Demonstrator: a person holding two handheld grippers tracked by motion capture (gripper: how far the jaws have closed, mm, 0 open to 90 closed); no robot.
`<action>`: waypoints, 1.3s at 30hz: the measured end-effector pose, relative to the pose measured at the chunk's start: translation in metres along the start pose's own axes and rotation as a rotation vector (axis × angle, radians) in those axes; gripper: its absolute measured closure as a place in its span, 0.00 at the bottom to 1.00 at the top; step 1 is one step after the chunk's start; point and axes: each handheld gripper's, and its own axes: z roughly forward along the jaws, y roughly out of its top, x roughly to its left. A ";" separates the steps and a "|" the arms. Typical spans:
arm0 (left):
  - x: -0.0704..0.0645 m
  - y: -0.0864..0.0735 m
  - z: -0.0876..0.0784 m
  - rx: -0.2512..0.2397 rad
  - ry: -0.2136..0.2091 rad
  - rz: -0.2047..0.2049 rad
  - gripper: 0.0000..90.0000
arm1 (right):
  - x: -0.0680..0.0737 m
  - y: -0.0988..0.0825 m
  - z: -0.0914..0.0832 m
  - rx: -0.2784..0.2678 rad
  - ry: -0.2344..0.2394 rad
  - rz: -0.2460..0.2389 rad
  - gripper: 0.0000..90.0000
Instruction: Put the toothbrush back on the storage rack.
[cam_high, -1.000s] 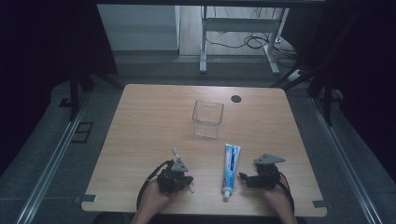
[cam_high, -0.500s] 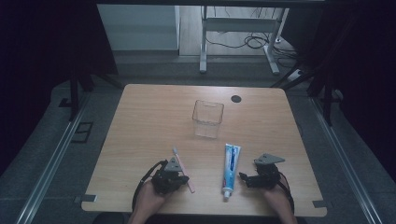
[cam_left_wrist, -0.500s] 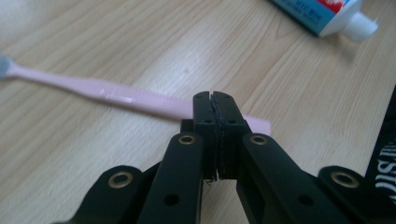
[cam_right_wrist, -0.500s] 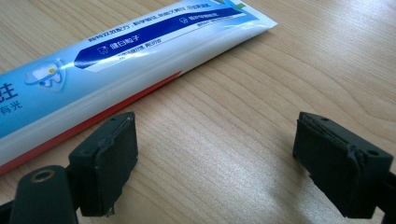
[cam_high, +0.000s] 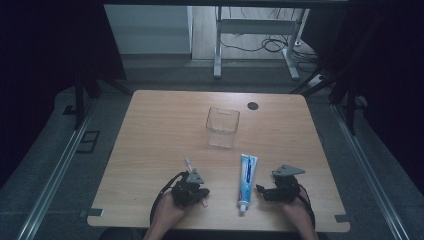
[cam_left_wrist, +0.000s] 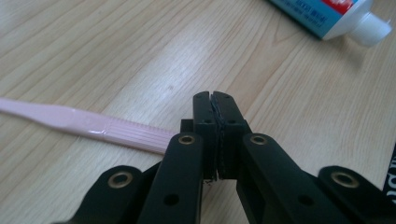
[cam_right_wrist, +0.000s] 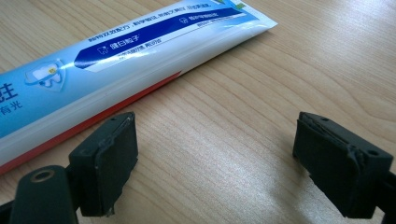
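My left tongs are clamped on the pink toothbrush low at center-left of the tabletop, right tongs gaping beside the toothpaste; pickup step, so next I'd probably lift toward the clear cup.

Under my left gripper the toothbrush was glossy pink plastic, its handle finely ribbed. Beside my right gripper the toothpaste tube looked smooth and shiny on matt, grained wood.
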 end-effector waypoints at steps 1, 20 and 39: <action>0.001 -0.001 -0.001 0.003 0.001 -0.003 0.98 | 0.000 0.000 0.000 0.000 0.000 0.000 0.15; 0.017 -0.028 -0.026 0.023 0.057 -0.051 0.97 | 0.000 0.000 0.000 0.000 0.000 0.000 0.15; 0.039 -0.046 -0.053 0.035 0.139 -0.084 0.96 | 0.000 0.000 0.000 -0.001 -0.001 0.000 0.15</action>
